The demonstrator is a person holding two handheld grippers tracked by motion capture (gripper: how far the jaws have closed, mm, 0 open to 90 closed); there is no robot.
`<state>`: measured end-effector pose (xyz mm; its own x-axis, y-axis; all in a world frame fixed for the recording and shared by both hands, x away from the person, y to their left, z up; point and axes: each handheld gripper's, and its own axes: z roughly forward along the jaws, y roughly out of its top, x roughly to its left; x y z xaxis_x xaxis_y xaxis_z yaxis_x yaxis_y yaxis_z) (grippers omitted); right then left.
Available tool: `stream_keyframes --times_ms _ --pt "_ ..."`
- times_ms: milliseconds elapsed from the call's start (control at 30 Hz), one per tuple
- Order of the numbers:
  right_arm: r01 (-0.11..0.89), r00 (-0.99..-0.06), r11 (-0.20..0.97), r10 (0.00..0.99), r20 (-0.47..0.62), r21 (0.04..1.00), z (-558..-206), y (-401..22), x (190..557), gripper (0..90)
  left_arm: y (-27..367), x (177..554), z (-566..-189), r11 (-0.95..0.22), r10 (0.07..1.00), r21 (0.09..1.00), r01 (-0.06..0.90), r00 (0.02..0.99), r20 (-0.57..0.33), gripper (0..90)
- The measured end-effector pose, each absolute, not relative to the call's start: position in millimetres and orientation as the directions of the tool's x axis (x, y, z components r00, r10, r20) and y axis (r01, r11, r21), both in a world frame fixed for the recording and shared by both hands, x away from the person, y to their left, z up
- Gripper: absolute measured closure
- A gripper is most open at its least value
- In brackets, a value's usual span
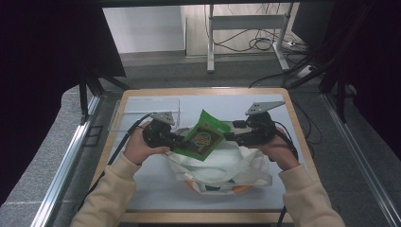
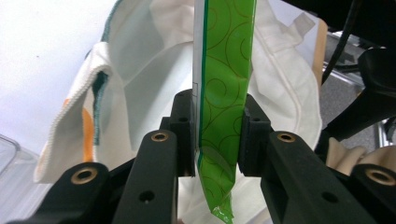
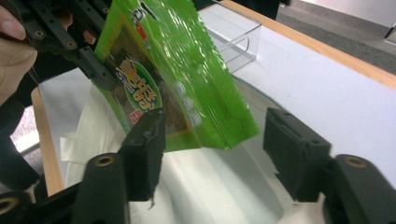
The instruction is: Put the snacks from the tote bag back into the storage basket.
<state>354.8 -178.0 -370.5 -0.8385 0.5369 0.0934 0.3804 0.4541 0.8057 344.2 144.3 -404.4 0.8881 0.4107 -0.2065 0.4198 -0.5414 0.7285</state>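
The left gripper (image 1: 172, 140) clamps the green snack packet (image 1: 204, 135) by one edge. In the left gripper view the two black pads press flat against both faces of the packet (image 2: 223, 93), which stands upright between them, its lower corner hanging below the jaws.

The right gripper (image 1: 231, 137) is released — its jaws stand apart, with no pad pressing on the packet. In the right gripper view the packet (image 3: 173, 70) hangs tilted ahead of the jaws; its lower edge lies just in front of the left jaw, and the right jaw stands well clear of it.

Position of the packet: it is held in the air between the two grippers, above the open mouth of the white cloth bag (image 1: 222, 168). The bag lies crumpled on the white table surface (image 1: 156, 189), near the person's side, with orange and green print visible on its fabric (image 2: 88, 130). The packet does not touch the table; whether it touches the bag cannot be told.

A clear plastic container (image 1: 144, 111) stands on the table beyond the left gripper — apart from the bag and the packet. The person's left hand (image 1: 142, 149) and right hand (image 1: 279, 151) each hold one gripper, both sleeves entering from the bottom of the high view.
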Motion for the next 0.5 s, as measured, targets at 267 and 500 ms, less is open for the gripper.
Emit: stream_keyframes --times_ms 267,500 --pt "0.42 -0.805 0.44 0.585 0.102 0.794 -385 -180 343 33.7 147 339 -405 -0.526 0.425 0.741 0.417 0.884 -0.196 72.6" --pt "0.451 -0.799 0.415 0.582 0.15 0.791 -395 -182 338 32.6 148 338 -404 -0.516 0.423 0.751 0.412 0.885 -0.194 72.6"
